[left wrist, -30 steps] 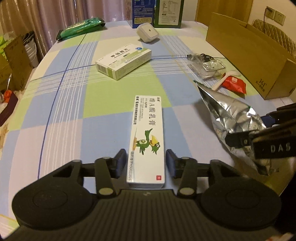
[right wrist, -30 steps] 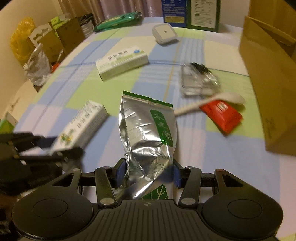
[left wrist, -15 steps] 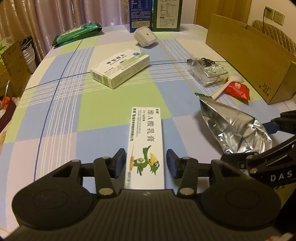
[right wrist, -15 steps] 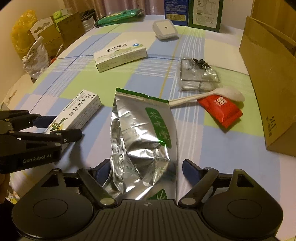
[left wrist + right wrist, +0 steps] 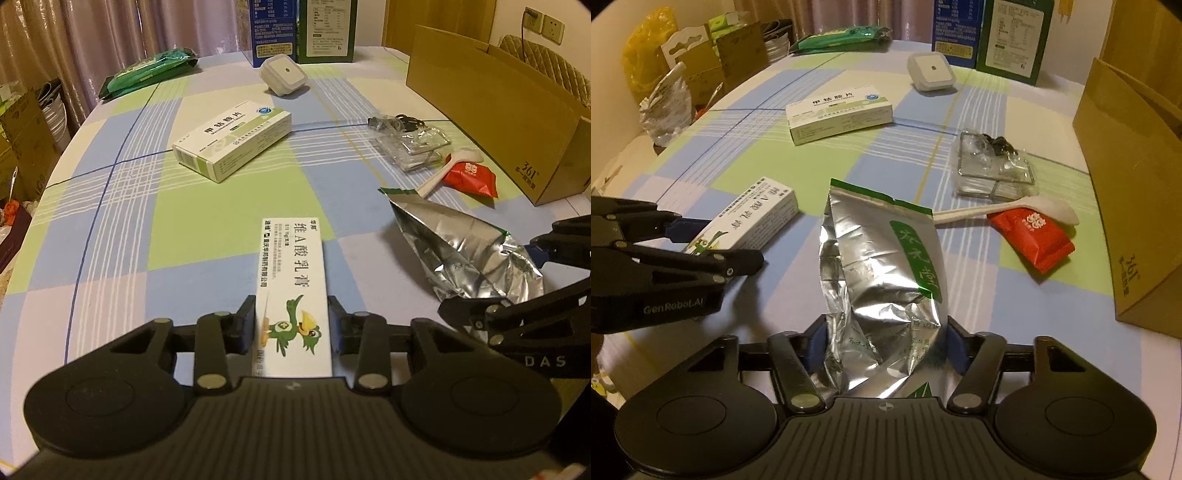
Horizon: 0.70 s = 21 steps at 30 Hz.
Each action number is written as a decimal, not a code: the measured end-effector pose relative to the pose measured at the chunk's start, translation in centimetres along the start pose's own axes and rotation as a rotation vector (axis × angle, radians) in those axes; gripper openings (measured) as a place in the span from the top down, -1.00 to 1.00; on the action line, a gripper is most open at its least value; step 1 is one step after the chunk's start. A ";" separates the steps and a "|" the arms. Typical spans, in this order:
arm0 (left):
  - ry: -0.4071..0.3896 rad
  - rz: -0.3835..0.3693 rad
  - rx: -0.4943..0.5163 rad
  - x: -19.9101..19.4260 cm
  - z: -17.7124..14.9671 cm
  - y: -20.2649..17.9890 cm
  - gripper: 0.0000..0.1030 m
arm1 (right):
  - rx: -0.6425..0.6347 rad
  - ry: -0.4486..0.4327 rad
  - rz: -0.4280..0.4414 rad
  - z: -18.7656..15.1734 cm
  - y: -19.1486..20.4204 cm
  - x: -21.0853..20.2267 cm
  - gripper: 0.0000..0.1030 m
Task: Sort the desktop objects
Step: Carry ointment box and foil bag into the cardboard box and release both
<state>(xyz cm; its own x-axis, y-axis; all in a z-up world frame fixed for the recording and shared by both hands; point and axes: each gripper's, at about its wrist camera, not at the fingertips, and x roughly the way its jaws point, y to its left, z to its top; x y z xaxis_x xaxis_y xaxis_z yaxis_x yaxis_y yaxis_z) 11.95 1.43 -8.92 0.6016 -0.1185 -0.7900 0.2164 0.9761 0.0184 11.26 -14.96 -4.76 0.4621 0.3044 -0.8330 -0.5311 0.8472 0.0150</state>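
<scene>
A long white ointment box with a green bird print lies lengthwise on the checked tablecloth. My left gripper is closing on its near end, and both pads touch its sides. To the right lies a crumpled silver foil bag with green trim. In the right wrist view the foil bag sits between the closing jaws of my right gripper, whose pads press its lower end. The left gripper and the ointment box show there at the left.
An open cardboard box stands at the right edge. Scattered beyond are a red packet, a white spoon, a clear plastic pack, a white-green medicine box, a white square device, a green packet and tall cartons.
The right jaws spread wide off the foil bag half a second ago and have come back in against it. The left jaws have narrowed onto the ointment box.
</scene>
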 end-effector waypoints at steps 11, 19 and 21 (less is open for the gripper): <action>0.007 -0.012 -0.016 -1.4 -0.5 -0.3 0.36 | 0.071 -0.045 0.007 0.0 -1.0 -1.6 0.06; -0.019 -0.011 -0.026 -3.5 1.0 -1.5 0.36 | 0.120 -0.091 0.011 0.8 -1.9 -4.7 0.06; -0.029 -0.013 -0.032 -4.2 1.6 -2.2 0.36 | 0.121 -0.106 0.001 1.2 -2.2 -5.6 0.06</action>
<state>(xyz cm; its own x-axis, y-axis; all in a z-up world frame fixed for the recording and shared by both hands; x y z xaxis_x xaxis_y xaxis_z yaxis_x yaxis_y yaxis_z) 10.17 -0.49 -4.71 0.6208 -0.1362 -0.7721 0.2000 0.9797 -0.0120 10.70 -18.05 0.52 0.5374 0.3437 -0.7701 -0.4449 0.8913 0.0874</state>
